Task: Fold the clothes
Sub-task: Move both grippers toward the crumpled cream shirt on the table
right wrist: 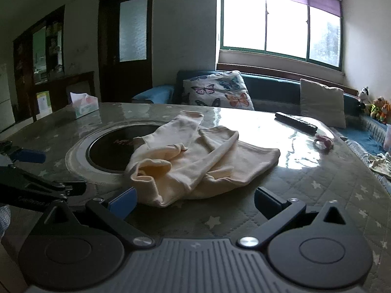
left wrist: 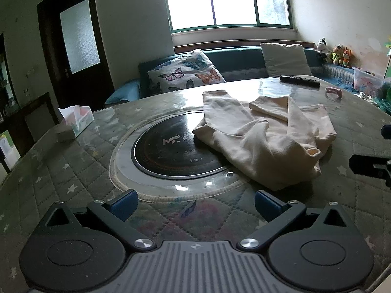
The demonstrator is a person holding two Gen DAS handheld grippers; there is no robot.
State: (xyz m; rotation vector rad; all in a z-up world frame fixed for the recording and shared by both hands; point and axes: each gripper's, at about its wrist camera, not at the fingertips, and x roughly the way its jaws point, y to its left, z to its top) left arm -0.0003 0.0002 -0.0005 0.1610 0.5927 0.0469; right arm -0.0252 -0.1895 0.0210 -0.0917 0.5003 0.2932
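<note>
On the tabletop [left wrist: 73,171]: cream garment [left wrist: 266,136] lies crumpled, partly over the round black hob [left wrist: 171,151];
Left tongs [left wrist: 194,204]: spread wide, holding nothing;
Right tongs [right wrist: 194,204]: spread wide, just short of the garment

Cooktop [right wrist: 110,146] partly hidden under garment [right wrist: 195,161]; logo unreadable.

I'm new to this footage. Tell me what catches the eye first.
A crumpled cream garment lies mid-table, partly over the black round hotplate set into the table. Both tools, left and right, hang open short of it. Behind, a butterfly cushion sits under the bright window.
</note>
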